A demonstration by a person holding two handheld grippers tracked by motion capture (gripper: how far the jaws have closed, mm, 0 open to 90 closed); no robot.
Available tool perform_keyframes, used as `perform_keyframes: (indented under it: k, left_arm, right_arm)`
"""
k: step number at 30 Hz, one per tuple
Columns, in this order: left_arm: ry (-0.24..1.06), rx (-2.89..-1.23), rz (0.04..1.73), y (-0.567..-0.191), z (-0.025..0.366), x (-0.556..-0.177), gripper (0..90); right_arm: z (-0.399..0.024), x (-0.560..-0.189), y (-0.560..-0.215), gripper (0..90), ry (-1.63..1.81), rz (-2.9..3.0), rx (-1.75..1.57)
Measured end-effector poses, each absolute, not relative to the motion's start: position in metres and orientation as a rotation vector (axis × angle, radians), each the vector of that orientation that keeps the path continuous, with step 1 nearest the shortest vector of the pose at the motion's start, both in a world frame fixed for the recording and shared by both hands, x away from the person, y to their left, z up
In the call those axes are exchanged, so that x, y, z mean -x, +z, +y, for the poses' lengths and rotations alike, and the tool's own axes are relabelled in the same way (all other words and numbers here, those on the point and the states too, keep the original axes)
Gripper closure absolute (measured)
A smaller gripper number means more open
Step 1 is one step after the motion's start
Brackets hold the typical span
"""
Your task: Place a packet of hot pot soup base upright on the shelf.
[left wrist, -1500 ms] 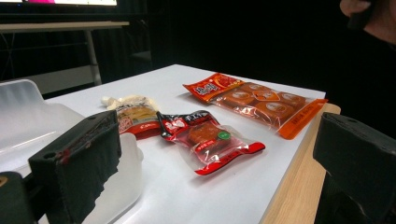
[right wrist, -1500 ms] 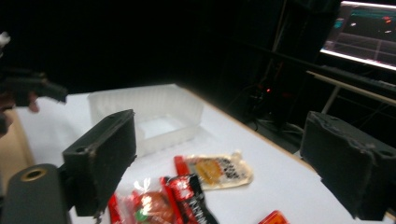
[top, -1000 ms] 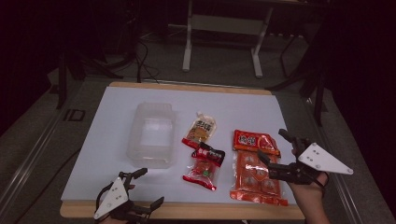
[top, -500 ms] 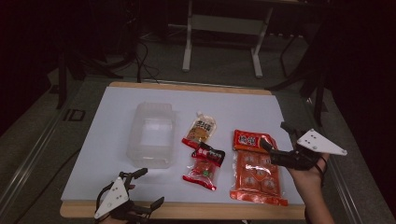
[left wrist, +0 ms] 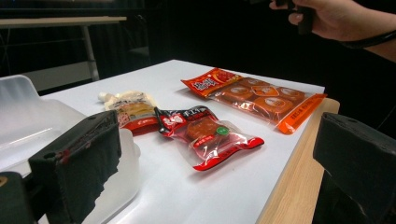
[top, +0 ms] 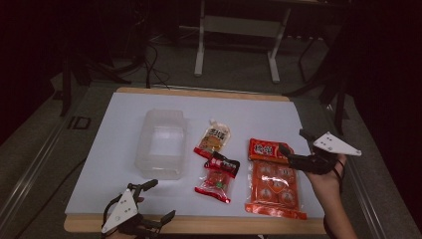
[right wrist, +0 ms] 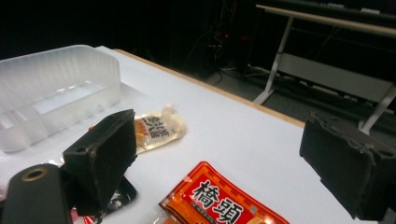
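Between and just below the spread jaws of our right gripper point(top: 294, 141) lies the red header of the large orange snack pack point(top: 271, 179), its printed end point(right wrist: 224, 200) showing in the right gripper view; the jaws stand wide apart and hold nothing; the rest of the pack runs back under the hand toward the near edge of the table. We judge the step in hand to be a grasp on that header; to do it well we should lower the jaws until one sits to each side of the flat sealed end, tilt so the lower jaw slides under the film, and close on the seal, not the round pieces inside. Our left gripper point(top: 158, 199) rests at the near table edge, jaws parted and empty; ahead of its jaws lies the small red pouch point(left wrist: 205, 135), and by its left jaw stands the clear plastic bin point(top: 161, 144). Beyond the right jaws a cream spouted pouch point(right wrist: 156, 130) lies flat, with the bin farther off. The white tabletop point(top: 249, 114) is smooth with a wooden rim, so thin film may slip; the room around is dark, with a metal-legged bench point(top: 236, 25) behind.
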State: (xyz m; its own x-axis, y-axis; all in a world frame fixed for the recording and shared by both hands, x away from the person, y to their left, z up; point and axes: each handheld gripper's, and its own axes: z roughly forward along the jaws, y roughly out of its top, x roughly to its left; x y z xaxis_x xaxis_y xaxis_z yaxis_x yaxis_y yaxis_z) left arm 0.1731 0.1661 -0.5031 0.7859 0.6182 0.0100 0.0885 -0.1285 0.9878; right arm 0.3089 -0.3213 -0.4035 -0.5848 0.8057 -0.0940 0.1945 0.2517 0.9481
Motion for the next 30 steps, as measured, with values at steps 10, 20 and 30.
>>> perform_keyframes:
  k: [10, 20, 30]
  left_arm:
    - [0.501, -1.658, 0.570, -0.503, 0.166, -0.173, 1.4]
    - [0.495, -1.665, 0.569, -0.504, 0.166, -0.174, 1.4]
    - [0.493, -1.669, 0.567, -0.504, 0.165, -0.174, 1.4]
  right_arm:
    - [-0.339, -0.332, -0.433, 12.9, 1.282, 1.979, -1.008]
    - [-0.351, -0.352, -0.464, 16.1, 1.244, 2.027, -1.089]
    - [-0.360, -0.366, -0.486, 21.9, 1.194, 2.075, -1.134]
